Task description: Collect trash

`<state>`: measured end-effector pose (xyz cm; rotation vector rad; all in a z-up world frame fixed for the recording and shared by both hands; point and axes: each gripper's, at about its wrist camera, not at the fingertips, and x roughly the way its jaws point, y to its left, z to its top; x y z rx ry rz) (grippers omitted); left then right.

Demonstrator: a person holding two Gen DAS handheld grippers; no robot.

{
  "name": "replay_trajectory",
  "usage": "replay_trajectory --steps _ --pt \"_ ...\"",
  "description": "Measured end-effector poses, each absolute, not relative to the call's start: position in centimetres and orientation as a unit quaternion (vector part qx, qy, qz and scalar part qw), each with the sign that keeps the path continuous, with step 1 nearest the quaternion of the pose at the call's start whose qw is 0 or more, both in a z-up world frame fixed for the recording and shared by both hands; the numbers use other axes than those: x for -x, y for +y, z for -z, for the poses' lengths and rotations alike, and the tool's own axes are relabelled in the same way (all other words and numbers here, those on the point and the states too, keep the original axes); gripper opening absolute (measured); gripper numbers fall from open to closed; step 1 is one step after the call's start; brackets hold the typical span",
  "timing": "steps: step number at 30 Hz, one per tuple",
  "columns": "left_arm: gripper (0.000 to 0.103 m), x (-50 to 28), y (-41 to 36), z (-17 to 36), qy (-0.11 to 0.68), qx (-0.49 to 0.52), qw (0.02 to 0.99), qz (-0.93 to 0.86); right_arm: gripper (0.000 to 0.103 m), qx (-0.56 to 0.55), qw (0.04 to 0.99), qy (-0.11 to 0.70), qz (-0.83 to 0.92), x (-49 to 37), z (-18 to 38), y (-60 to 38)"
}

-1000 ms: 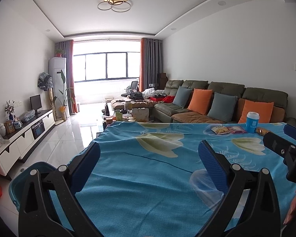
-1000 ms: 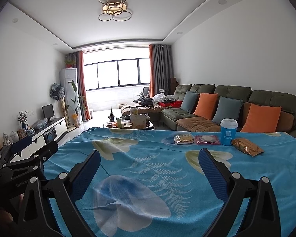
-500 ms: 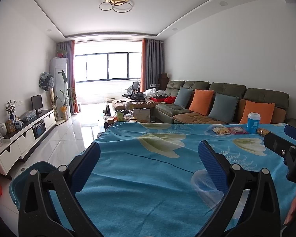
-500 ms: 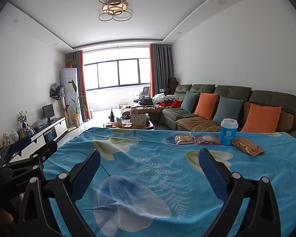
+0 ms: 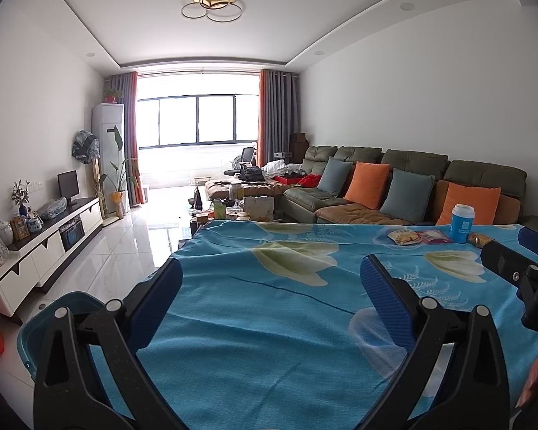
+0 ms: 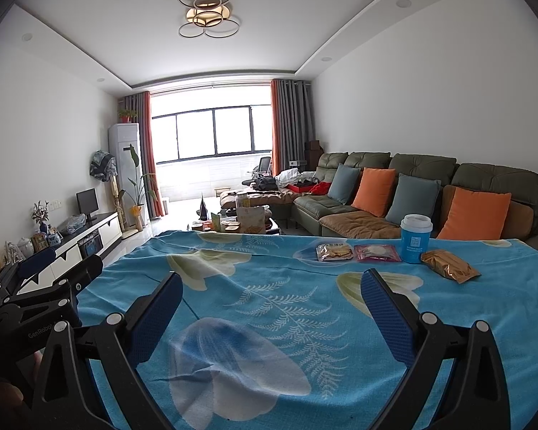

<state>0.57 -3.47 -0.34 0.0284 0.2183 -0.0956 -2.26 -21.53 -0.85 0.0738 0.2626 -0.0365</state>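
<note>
On the far right of the blue flowered tablecloth (image 6: 276, 286) lie a yellow snack packet (image 6: 334, 252), a pink packet (image 6: 376, 253) and a gold-brown wrapper (image 6: 448, 270), with a blue paper cup (image 6: 415, 238) standing between them. The same cup (image 5: 462, 223) and packets (image 5: 418, 237) show small in the left wrist view. My right gripper (image 6: 272, 286) hovers open over the near cloth, well short of the trash. My left gripper (image 5: 270, 276) is open at the table's left side, nothing between its fingers. A blue bin (image 5: 50, 319) sits on the floor below it.
A green sofa (image 6: 423, 193) with orange and grey cushions runs along the right wall behind the table. A cluttered coffee table (image 6: 244, 220) stands beyond the far edge. A white TV cabinet (image 5: 43, 247) lines the left wall over shiny tiled floor.
The left gripper's view has shifted very slightly; both grippers stay open and the trash has not moved.
</note>
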Motion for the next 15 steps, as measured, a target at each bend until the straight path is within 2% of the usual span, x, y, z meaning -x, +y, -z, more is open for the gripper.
replay_trajectory --steps 15 --pt "0.097 -0.64 -3.4 0.4 0.109 -0.014 0.993 0.046 0.096 -0.038 0.99 0.131 0.018 2.25 0.86 -21.56"
